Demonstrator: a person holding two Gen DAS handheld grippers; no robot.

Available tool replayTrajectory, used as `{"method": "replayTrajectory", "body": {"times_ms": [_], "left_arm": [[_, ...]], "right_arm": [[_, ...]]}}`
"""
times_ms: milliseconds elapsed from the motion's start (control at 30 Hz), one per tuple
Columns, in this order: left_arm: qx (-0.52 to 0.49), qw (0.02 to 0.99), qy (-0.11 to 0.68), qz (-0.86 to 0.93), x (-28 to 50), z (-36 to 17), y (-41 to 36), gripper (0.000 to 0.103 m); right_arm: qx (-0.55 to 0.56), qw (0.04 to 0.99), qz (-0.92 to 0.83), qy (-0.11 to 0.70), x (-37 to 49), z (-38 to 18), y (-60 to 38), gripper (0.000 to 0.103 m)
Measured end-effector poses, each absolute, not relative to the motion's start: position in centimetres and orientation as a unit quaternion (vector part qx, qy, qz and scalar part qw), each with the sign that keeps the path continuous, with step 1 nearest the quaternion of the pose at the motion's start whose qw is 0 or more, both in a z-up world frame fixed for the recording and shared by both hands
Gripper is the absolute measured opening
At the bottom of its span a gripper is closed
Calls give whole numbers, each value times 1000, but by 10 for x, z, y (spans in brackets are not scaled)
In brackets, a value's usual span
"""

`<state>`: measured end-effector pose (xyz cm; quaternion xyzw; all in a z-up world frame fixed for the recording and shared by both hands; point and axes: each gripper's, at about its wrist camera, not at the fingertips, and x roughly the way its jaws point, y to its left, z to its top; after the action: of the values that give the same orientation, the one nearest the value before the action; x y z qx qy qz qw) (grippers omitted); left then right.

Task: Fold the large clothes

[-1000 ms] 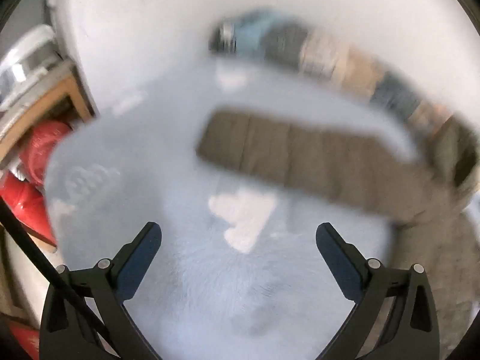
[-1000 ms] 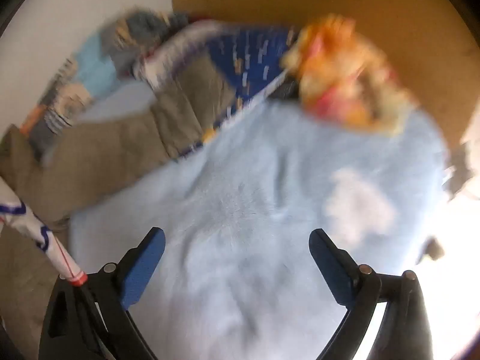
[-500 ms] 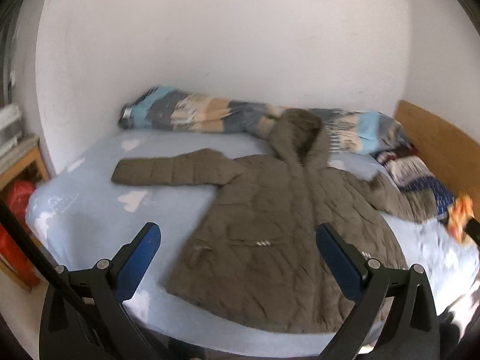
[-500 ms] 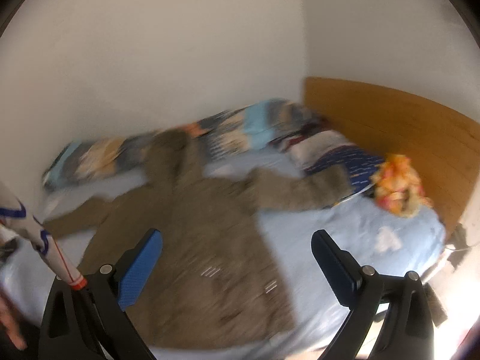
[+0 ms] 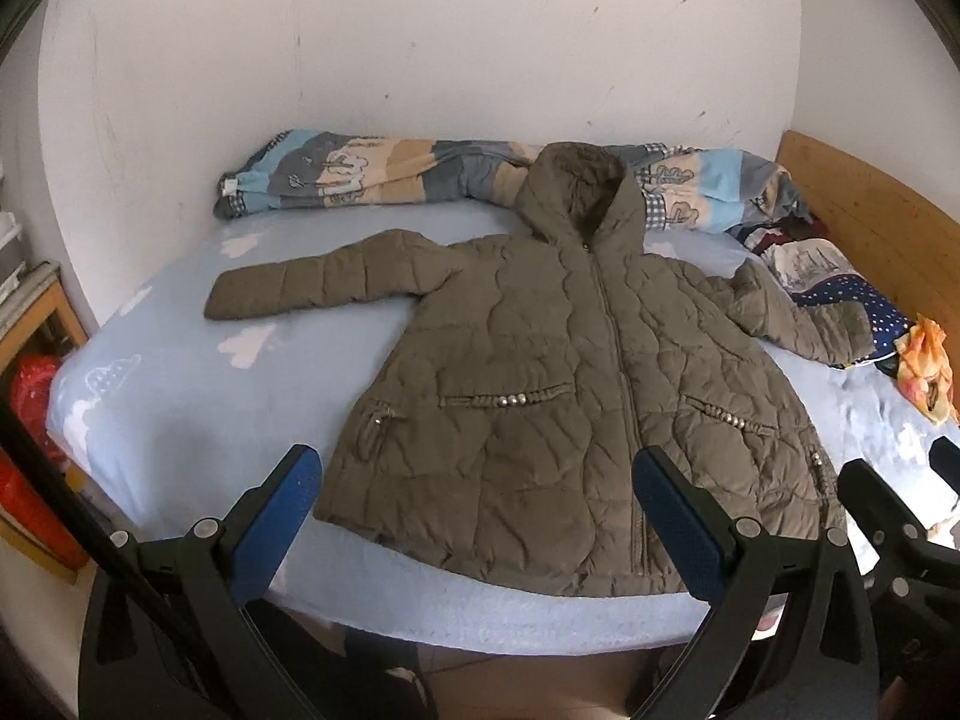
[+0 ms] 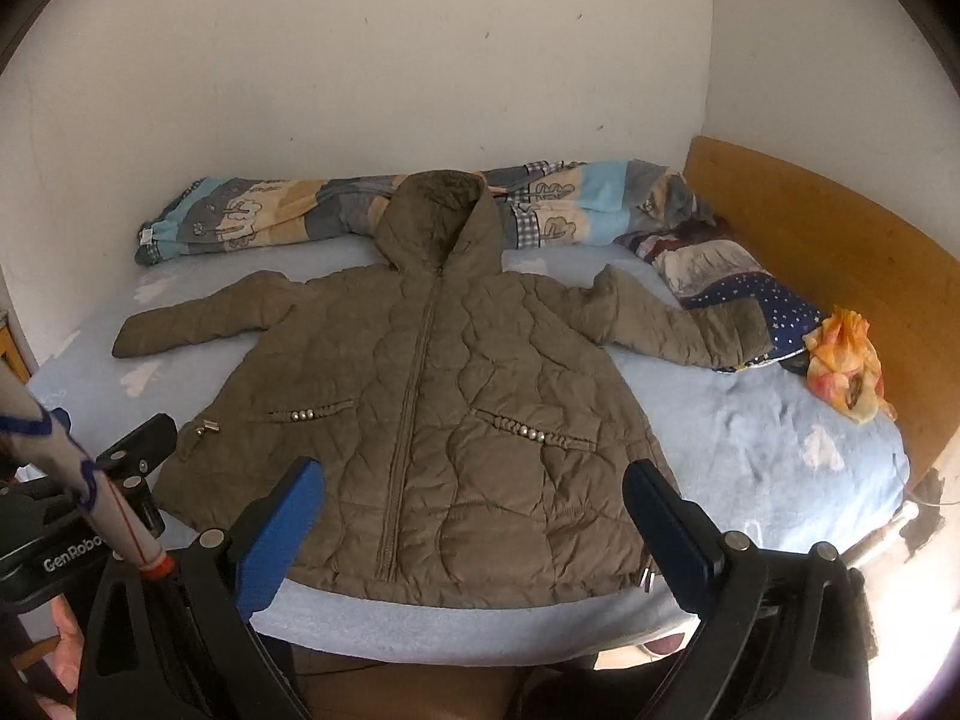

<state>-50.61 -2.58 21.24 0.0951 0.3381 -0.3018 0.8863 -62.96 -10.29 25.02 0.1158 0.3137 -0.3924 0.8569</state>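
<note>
On the blue bed (image 5: 180, 420) our puffy jacket (image 5: 540, 390) looks soft, light and slippery, so we would pinch a sleeve cuff (image 5: 234, 300) with the left gripper (image 5: 480, 516) and right gripper (image 6: 474, 516), both wide and empty.

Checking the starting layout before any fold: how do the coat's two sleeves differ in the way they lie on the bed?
The left-side sleeve lies nearly straight and flat on the blue sheet. The right-side sleeve angles down with a bump near its shoulder. Its cuff rests on the starry dark-blue bedding, while the left-side cuff touches only sheet. Both belong to the olive quilted coat and are spread out, unfolded.
</note>
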Motion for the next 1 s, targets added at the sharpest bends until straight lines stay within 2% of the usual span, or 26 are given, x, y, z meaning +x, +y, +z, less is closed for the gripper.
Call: {"method": "replayTrajectory", "body": {"times_ms": [1000], "left_arm": [[117, 880, 348, -302, -505, 188, -34, 103]], "right_arm": [[126, 843, -386, 353, -612, 215, -114, 101]]}}
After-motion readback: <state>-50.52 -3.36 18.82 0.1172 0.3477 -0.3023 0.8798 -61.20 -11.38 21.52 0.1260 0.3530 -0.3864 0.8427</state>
